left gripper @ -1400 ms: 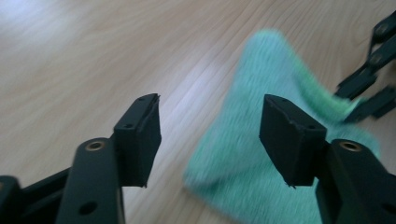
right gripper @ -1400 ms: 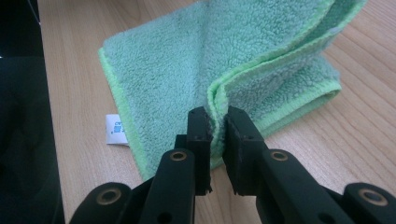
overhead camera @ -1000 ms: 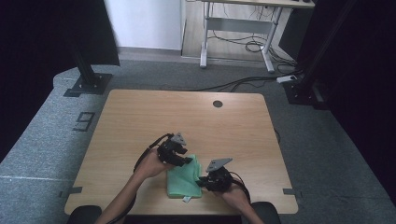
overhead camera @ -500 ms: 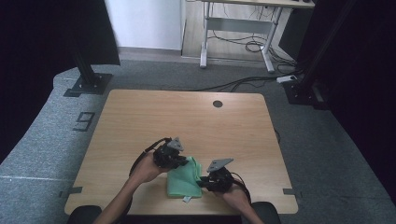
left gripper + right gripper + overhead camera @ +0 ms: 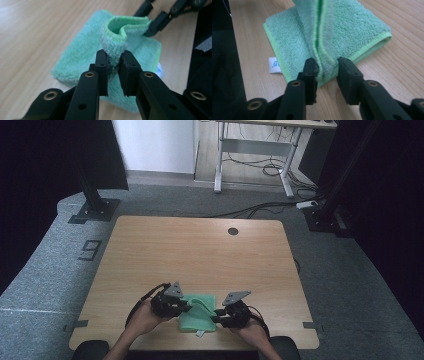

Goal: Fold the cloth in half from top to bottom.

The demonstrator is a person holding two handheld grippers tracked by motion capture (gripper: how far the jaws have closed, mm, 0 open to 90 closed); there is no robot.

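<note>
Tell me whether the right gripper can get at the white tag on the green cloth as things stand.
Probably yes. The white tag lies flat on the table beside the right gripper, nothing covering it; but those jaws straddle a raised fold of the green cloth and must let go first.

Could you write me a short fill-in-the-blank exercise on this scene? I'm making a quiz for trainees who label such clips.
1. The folded cloth on the table is ____ in colour.
2. The left gripper pinches a raised ____ of the cloth between its pads.
3. A small white ____ sticks out at the cloth's edge, seen in the right gripper view.
4. The table's top is made of ____.

Missing words: green; fold; label; wood
</note>
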